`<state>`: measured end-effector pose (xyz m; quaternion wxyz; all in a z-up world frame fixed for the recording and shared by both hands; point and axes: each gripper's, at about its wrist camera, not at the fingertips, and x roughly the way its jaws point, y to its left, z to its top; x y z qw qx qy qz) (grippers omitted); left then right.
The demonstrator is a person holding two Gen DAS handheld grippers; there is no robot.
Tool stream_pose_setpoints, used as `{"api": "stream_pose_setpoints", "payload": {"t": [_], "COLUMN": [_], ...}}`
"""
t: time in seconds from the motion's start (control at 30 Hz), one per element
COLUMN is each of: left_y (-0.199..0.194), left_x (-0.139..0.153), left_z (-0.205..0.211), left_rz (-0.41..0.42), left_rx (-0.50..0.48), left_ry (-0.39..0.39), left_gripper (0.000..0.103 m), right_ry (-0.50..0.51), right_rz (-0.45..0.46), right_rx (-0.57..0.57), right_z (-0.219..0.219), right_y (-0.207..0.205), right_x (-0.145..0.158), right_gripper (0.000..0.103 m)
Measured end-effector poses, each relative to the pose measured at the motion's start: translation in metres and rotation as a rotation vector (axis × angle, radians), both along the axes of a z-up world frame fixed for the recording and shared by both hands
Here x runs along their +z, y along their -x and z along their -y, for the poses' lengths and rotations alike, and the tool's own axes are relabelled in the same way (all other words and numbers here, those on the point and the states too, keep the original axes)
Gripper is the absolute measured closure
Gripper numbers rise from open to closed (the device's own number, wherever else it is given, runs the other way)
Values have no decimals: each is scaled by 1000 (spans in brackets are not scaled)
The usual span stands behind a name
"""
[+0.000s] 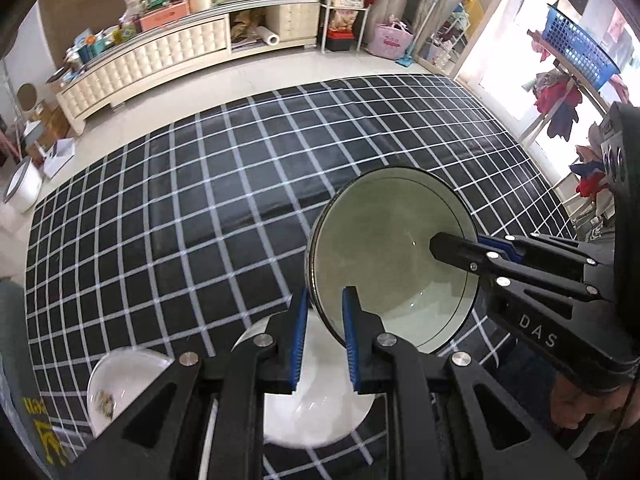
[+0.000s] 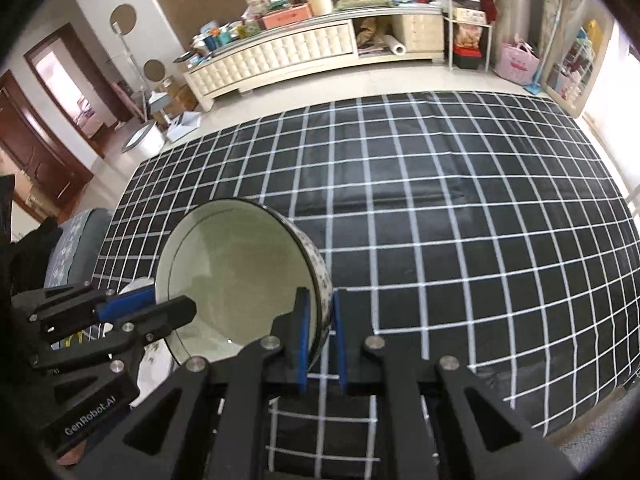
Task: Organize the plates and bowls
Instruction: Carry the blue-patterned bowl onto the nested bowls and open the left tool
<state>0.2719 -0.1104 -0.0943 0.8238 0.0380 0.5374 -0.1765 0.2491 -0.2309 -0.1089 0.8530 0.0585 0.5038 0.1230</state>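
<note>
A pale green bowl with a dark rim and speckled outer wall is held in the air above the checked table, tilted; it also shows in the right wrist view. My left gripper is shut on its left rim. My right gripper is shut on its right rim, one finger inside, one outside. Each gripper shows in the other's view, the right and the left. Below the bowl lies a white plate. A small white dish with food scraps lies at the left.
The table wears a black cloth with white grid lines. Beyond it stands a cream cabinet loaded with clutter, a white bin on the floor, and a clothes rack with a blue basket at the right.
</note>
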Motion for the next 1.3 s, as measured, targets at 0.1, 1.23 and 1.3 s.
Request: {"api": "stream_pose_setpoints", "payload": {"t": [0.1, 1.23, 1.3], "left_y": [15, 48, 48], "left_x": [-2, -60, -60], "left_z": [-16, -72, -71], "left_rz": [3, -109, -107], "left_rx": [26, 112, 111], "left_ry": [-5, 54, 48], "left_gripper": [88, 88, 88], "right_ry": [8, 125, 114], "right_rz": [-12, -140, -143], "right_rx": [20, 90, 91], "right_z": [-16, -57, -55], "right_y": [9, 16, 16], "right_x": [-4, -42, -42], "right_gripper": [89, 85, 83]}}
